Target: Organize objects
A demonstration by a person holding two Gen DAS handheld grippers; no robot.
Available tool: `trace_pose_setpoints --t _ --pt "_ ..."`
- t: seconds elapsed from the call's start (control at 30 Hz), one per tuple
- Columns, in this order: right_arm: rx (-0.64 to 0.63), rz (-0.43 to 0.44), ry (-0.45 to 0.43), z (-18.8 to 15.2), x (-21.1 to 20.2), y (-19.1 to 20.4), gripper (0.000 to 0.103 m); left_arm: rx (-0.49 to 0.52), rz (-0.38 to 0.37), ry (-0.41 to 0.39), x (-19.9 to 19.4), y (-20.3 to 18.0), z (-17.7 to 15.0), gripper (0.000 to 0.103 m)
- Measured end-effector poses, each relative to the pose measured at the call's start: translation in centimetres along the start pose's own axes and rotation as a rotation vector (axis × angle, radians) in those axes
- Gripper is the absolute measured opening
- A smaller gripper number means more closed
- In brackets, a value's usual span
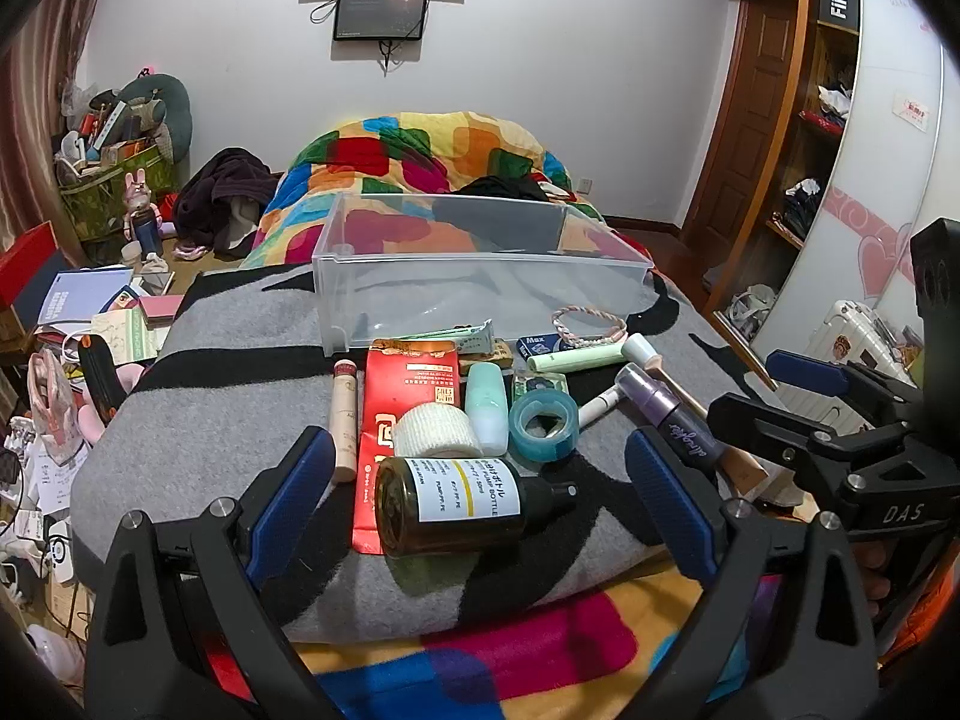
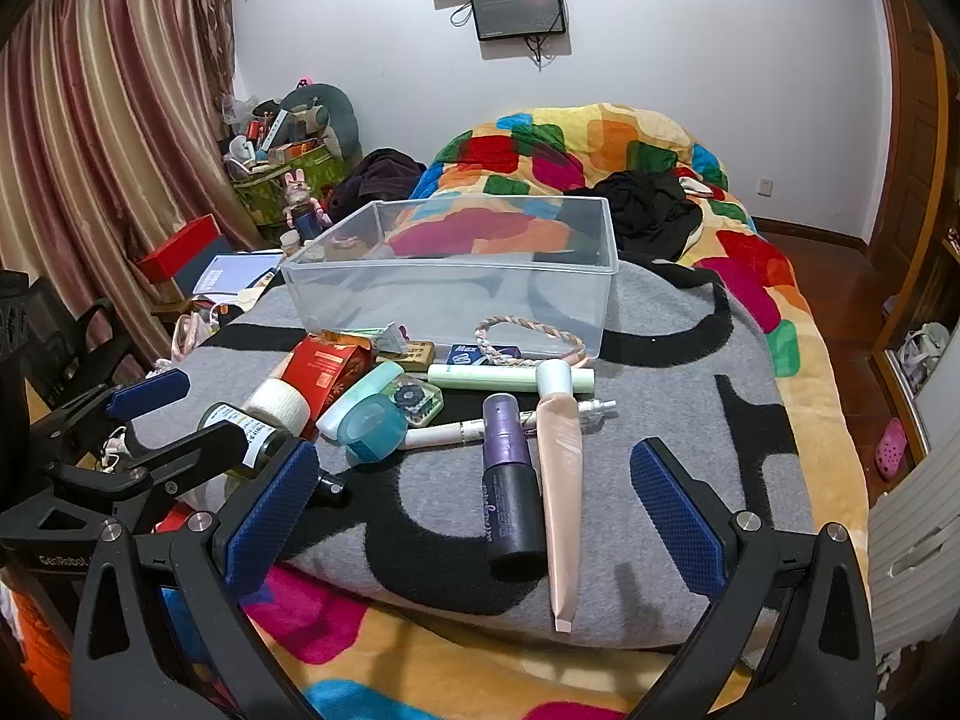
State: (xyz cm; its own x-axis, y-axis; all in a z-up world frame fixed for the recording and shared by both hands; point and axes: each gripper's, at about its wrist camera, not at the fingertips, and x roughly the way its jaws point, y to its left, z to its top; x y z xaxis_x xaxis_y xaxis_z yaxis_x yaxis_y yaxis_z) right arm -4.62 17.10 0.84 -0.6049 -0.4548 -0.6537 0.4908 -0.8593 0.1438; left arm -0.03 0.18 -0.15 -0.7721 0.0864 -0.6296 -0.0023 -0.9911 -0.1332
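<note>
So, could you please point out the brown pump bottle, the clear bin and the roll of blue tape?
brown pump bottle (image 1: 447, 507), left wrist view, on its label.
clear bin (image 2: 444, 303), right wrist view, on its front wall.
roll of blue tape (image 1: 543, 423), left wrist view, on its rim.

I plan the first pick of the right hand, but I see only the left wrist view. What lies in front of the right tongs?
Observer: The right tongs stand open. A dark purple spray bottle lies on its side between the fingers, and neither pad touches it.
Operator: Is something beside it?
Observer: Yes. A long beige squeeze tube lies close along the bottle's right side, with its white cap toward the clear plastic bin.
Operator: Where does the tube's tail end?
Observer: The flat tail ends just short of the near edge of the grey blanket.
</note>
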Motion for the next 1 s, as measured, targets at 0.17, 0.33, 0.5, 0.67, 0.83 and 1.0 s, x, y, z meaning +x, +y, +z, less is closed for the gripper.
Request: trace_pose_setpoints --t 0.17,0.33,0.5,0.67,0.83,1.0 --pt "0.001 0.002 0.0 -0.1 -0.07 0.2 0.103 -0.001 0.001 0.0 0.01 0.0 0.0 0.099" --pt "0.003 0.003 0.001 -0.18 -0.07 0.3 0.103 0.002 0.001 0.001 -0.03 -0.15 -0.06 0.099" --pt "0.002 0.005 -0.001 -0.23 -0.06 0.33 0.103 0.001 0.001 0.001 -0.01 -0.16 -0.06 0.099" --pt "0.001 0.006 -0.001 -0.34 -0.02 0.5 0.103 0.001 0.001 0.001 -0.01 -0.18 -0.05 0.099" --pt "0.005 0.009 0.003 -0.34 0.04 0.5 0.103 0.007 0.001 0.001 -0.04 -0.33 -0.18 0.099" --pt "0.008 0.01 0.003 -0.31 0.07 0.4 0.103 0.008 0.0 0.004 -0.07 -0.56 -0.23 0.099"
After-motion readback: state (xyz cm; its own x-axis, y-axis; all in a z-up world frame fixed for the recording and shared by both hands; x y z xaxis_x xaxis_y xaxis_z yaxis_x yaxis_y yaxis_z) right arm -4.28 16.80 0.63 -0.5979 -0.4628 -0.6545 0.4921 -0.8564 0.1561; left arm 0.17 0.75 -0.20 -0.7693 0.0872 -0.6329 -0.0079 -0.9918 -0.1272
